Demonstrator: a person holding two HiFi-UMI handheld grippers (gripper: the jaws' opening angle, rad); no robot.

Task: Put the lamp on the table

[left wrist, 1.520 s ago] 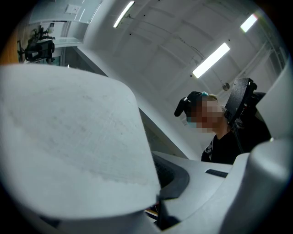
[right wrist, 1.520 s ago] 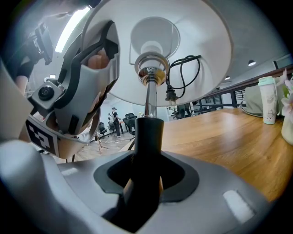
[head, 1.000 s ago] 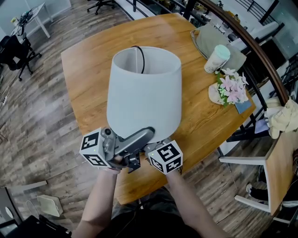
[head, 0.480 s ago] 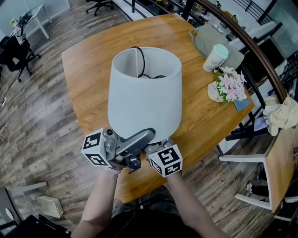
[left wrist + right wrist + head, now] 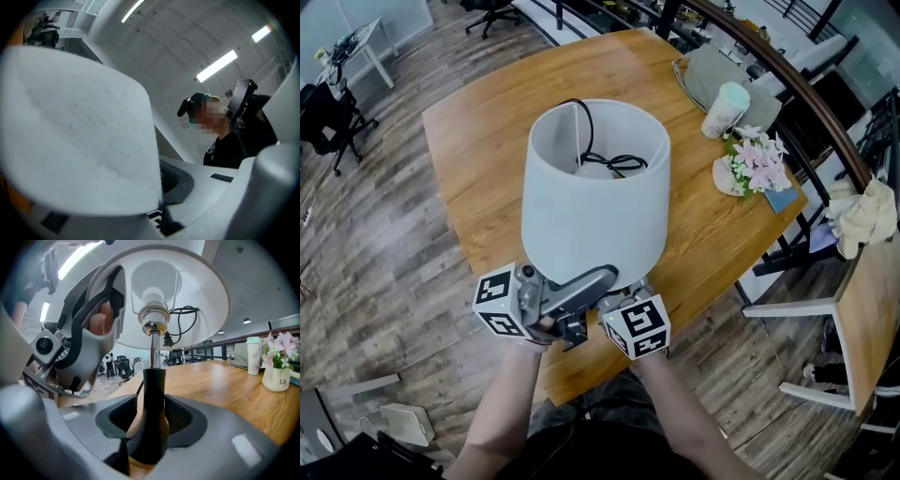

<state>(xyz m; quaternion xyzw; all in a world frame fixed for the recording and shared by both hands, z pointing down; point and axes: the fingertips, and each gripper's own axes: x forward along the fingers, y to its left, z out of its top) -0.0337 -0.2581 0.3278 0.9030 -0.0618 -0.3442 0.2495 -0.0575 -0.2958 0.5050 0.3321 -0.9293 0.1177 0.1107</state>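
The lamp has a white drum shade (image 5: 595, 206) with a black cord (image 5: 605, 161) coiled inside, and it stands near the front edge of the wooden table (image 5: 487, 141). In the right gripper view its black stem (image 5: 153, 394) rises from the tabletop between the pads of my right gripper (image 5: 152, 418). The jaws are spread wide and the pads lie close beside the stem without squeezing it. My left gripper (image 5: 581, 281) reaches under the shade from the left. The shade (image 5: 75, 136) fills the left gripper view and hides how those jaws stand.
At the table's far right stand a pale cup (image 5: 722, 108), a vase of pink flowers (image 5: 757, 161) and a grey bag (image 5: 712, 70). A chair (image 5: 825, 309) stands to the right of the table. The table's front edge is just below the grippers, with wood floor beyond it.
The shade's open top now faces the camera more, so the cord and socket inside have come into sight. Both grippers have stayed at the lamp's foot.
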